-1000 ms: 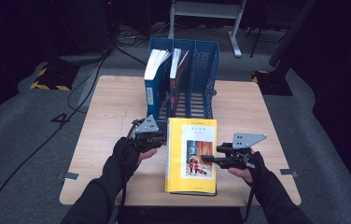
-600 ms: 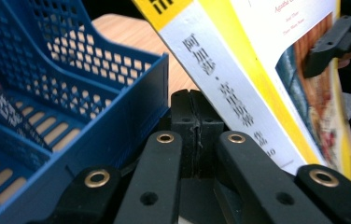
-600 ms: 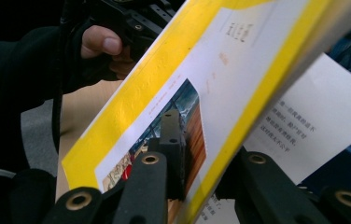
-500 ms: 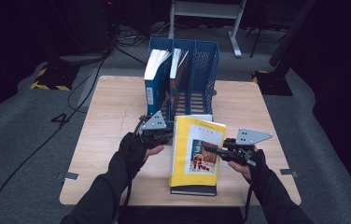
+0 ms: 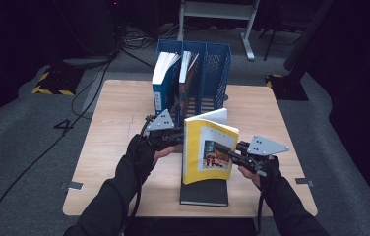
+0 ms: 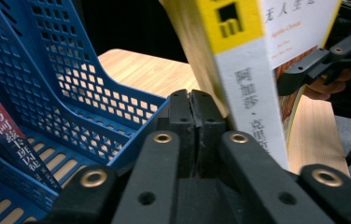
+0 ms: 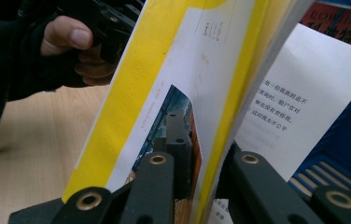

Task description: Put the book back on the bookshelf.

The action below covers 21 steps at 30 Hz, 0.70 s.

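Observation:
A yellow book [image 5: 207,147] stands almost upright on its lower edge, on top of a black book [image 5: 204,194] lying flat on the table. My right gripper [image 5: 221,148] is shut on the yellow book's front cover [image 7: 141,93] at its open edge, one jaw across the cover picture and the other behind it [image 7: 201,140]. My left gripper [image 5: 179,139] is at the spine side. Its jaws have just parted a hair, but in the left gripper view [image 6: 192,116] the pads still meet with nothing between them, and the spine [image 6: 253,93] rests against the right jaw.
A blue three-slot file rack [image 5: 217,64] stands at the back of the wooden table [image 5: 119,108], just behind the left gripper [image 6: 71,93]. A blue book [image 5: 162,83] and a red one [image 5: 185,83] stand in its left slots. The right slot has no book in it.
The yellow book has swung up from lying flat to nearly upright, baring the black book beneath it. The left gripper rose with the spine. The right gripper stayed clamped on the cover.

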Each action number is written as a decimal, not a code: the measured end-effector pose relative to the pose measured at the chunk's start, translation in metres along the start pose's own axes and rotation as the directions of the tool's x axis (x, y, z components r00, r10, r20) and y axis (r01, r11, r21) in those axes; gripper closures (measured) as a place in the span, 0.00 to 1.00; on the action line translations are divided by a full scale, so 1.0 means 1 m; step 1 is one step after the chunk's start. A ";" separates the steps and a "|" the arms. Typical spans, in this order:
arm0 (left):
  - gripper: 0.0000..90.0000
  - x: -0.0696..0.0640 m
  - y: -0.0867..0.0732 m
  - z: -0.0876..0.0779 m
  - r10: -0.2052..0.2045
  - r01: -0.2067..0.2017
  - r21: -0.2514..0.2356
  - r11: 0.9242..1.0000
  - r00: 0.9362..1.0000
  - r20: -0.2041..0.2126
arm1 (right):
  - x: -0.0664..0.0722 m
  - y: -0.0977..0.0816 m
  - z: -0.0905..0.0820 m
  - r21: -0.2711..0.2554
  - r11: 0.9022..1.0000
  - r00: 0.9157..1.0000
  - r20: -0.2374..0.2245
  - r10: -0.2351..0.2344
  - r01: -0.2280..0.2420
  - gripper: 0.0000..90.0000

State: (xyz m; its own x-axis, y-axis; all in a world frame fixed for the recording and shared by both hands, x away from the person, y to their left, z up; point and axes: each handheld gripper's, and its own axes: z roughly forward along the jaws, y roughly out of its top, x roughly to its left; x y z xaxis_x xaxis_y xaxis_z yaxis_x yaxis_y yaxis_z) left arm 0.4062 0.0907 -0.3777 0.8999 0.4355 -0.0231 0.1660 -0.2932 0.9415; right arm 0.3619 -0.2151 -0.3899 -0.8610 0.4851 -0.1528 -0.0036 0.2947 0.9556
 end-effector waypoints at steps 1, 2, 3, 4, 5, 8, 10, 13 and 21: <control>0.95 -0.002 0.000 -0.001 0.010 -0.010 -0.002 1.000 1.000 -0.003 | 0.002 0.000 -0.002 -0.001 1.000 1.000 -0.002 -0.009 0.009 0.92; 0.92 -0.004 0.000 -0.002 0.011 -0.011 -0.006 1.000 1.000 -0.005 | 0.004 0.000 -0.005 -0.010 1.000 1.000 -0.005 -0.016 0.016 0.92; 0.92 -0.006 0.001 -0.003 0.018 -0.018 -0.007 1.000 1.000 -0.004 | 0.004 0.000 -0.005 -0.010 1.000 1.000 -0.005 -0.016 0.016 0.92; 0.91 -0.009 0.001 -0.004 0.015 -0.015 -0.011 1.000 1.000 -0.003 | 0.006 -0.001 -0.007 -0.007 1.000 1.000 -0.010 -0.015 0.015 0.92; 0.88 -0.011 0.001 -0.005 0.024 -0.024 -0.013 1.000 1.000 -0.010 | 0.007 -0.001 -0.009 -0.008 1.000 1.000 -0.011 -0.022 0.022 0.92; 0.82 -0.019 0.002 -0.008 0.036 -0.037 -0.016 0.999 0.999 -0.028 | 0.011 -0.003 -0.014 -0.013 1.000 0.999 -0.022 -0.023 0.022 0.92; 0.76 -0.022 0.002 -0.011 0.039 -0.039 -0.018 0.999 0.999 -0.027 | 0.013 -0.005 -0.018 -0.018 0.999 0.999 -0.030 -0.032 0.032 0.92; 0.71 -0.028 0.001 -0.014 0.062 -0.062 -0.009 0.998 0.998 -0.030 | 0.017 -0.008 -0.023 -0.017 0.999 0.998 -0.050 -0.033 0.032 0.92; 0.56 -0.044 -0.011 -0.028 0.072 -0.068 0.075 0.995 0.996 -0.055 | 0.027 -0.010 -0.033 -0.003 0.998 0.995 -0.074 -0.062 0.062 0.92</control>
State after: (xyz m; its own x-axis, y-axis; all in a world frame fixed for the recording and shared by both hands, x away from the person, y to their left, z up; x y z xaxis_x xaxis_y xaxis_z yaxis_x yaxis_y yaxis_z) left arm 0.3532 0.0985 -0.3779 0.8862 0.4590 0.0634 0.1340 -0.3849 0.9132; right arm 0.3218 -0.2317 -0.3958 -0.8945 0.4035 -0.1924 -0.0583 0.3215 0.9451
